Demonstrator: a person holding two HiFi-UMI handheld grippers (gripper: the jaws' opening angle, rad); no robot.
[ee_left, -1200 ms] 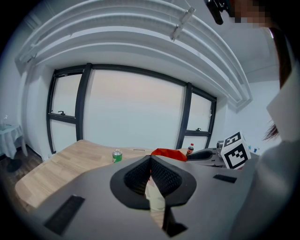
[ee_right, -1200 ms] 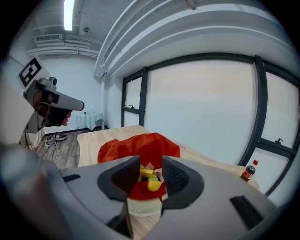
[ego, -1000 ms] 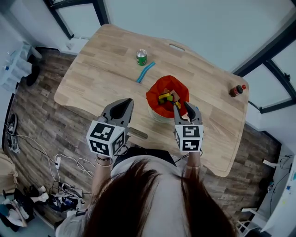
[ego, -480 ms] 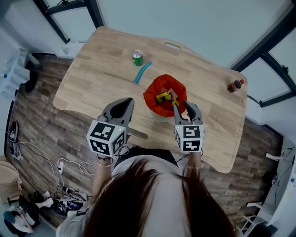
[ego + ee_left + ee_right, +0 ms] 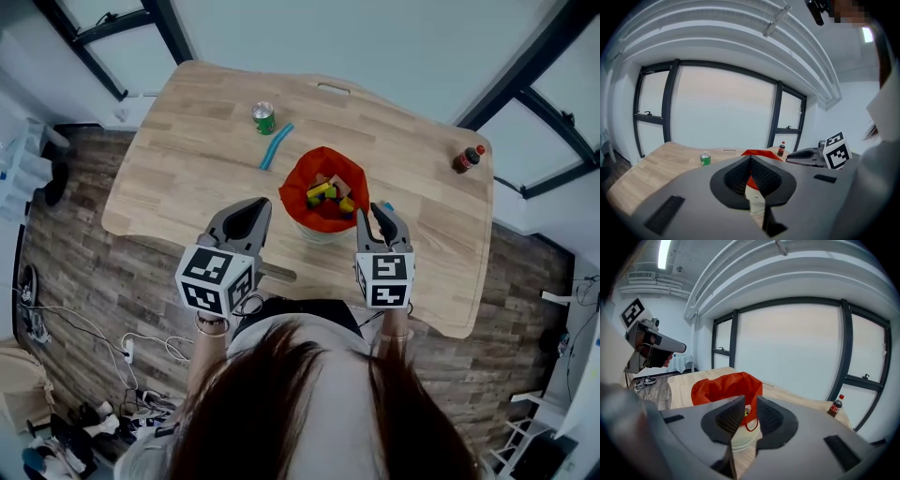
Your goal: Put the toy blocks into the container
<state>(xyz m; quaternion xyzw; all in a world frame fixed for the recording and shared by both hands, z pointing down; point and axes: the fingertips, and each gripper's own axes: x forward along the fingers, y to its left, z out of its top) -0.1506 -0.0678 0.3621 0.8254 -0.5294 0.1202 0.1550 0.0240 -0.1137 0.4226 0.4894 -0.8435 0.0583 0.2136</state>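
My left gripper (image 5: 246, 208) is clenched empty over the table's (image 5: 187, 141) near edge. My right gripper (image 5: 380, 212), jaws just closing yet apart, grasps nothing beside the container (image 5: 291, 184) of toy blocks (image 5: 323, 191).

Just ahead of your left tool (image 5: 246, 211), the red-lined container (image 5: 292, 192) blocks the straight path. To its left the desk (image 5: 178, 178) lies bare up to the green can (image 5: 264, 118) and blue strip (image 5: 275, 147) farther ahead, which leave a gap beside the container. The bottle (image 5: 466, 158) stands far right, well apart.
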